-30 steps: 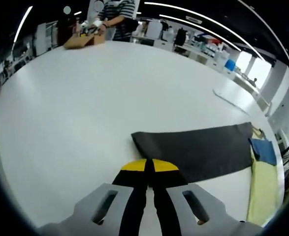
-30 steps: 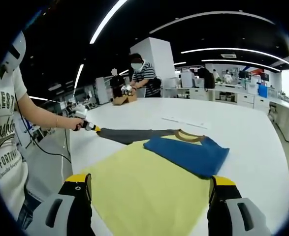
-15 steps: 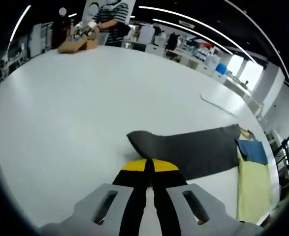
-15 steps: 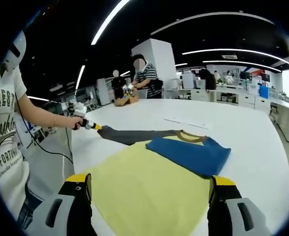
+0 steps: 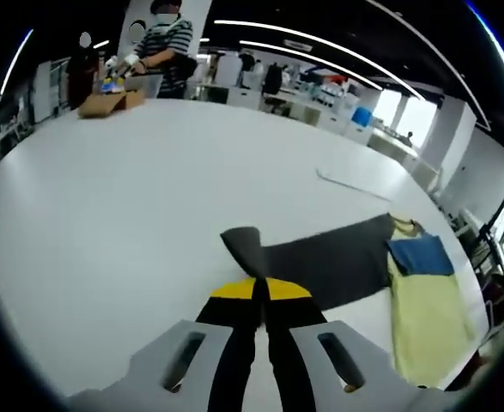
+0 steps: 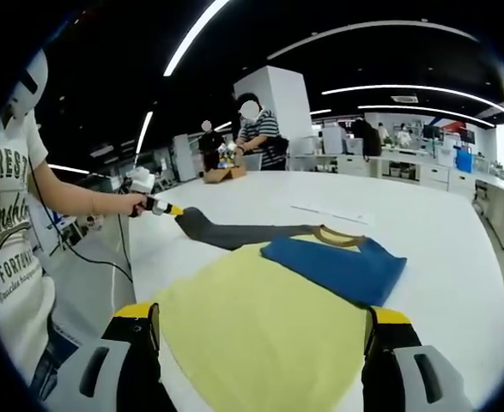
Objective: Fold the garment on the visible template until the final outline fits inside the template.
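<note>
The garment lies flat on the white table (image 5: 106, 223): yellow body (image 6: 269, 318), blue sleeve (image 6: 337, 268) folded across its chest, grey sleeve (image 6: 243, 232) stretched out sideways. In the left gripper view the grey sleeve (image 5: 320, 262) runs from my jaws to the blue patch (image 5: 419, 255) and the yellow body (image 5: 419, 318). My left gripper (image 5: 258, 293) is shut on the grey sleeve's end, whose tip curls upward. In the right gripper view the left gripper (image 6: 161, 207) holds that end just above the table. My right gripper (image 6: 262, 322) hovers open over the yellow hem, jaws wide apart.
A thin pale sheet (image 5: 355, 184) lies on the table beyond the garment. At the far end a person in stripes handles a cardboard box (image 5: 106, 101). A person's arm (image 6: 71, 202) and a cable sit at the table's left edge.
The left gripper has raised the grey sleeve's end and drawn it slightly toward the garment, so the tip now curls up. The right gripper has stayed open in place.
</note>
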`<state>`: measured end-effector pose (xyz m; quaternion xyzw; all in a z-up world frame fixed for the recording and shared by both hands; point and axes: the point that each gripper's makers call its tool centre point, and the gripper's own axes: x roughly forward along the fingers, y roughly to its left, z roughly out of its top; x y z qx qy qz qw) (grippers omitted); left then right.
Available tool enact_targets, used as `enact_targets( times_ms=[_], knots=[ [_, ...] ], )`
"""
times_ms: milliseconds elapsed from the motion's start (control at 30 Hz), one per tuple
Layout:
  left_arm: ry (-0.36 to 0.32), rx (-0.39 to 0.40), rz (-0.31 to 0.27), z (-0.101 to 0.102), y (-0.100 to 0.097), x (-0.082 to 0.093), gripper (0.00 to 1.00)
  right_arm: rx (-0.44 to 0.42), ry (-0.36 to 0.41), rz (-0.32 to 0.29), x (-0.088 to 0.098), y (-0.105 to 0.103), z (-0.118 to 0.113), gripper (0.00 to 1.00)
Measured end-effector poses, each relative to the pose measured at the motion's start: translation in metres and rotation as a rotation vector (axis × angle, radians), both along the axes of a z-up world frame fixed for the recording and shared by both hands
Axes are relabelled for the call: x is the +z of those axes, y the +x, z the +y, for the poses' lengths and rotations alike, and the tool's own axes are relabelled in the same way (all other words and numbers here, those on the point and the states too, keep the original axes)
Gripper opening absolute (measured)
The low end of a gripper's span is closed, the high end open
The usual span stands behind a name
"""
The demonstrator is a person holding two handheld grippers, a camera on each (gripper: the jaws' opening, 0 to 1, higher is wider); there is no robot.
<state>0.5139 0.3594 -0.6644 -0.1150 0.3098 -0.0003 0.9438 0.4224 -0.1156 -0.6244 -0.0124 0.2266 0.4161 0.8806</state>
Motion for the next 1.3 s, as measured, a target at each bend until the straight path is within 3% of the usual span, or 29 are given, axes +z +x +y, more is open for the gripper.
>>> enact_targets(
  times_ms=[400, 1300],
  knots=[
    [0.059, -0.123, -0.029, -0.032, 0.011, 0.022, 0.0, 0.012, 0.003, -0.001, -0.001, -0.008, 0.003, 0.99],
    [-0.059, -0.247, -0.074, -0.105, 0.045, 0.04, 0.0, 0.046, 0.01, 0.006, -0.008, -0.02, 0.015, 0.99]
  ],
)
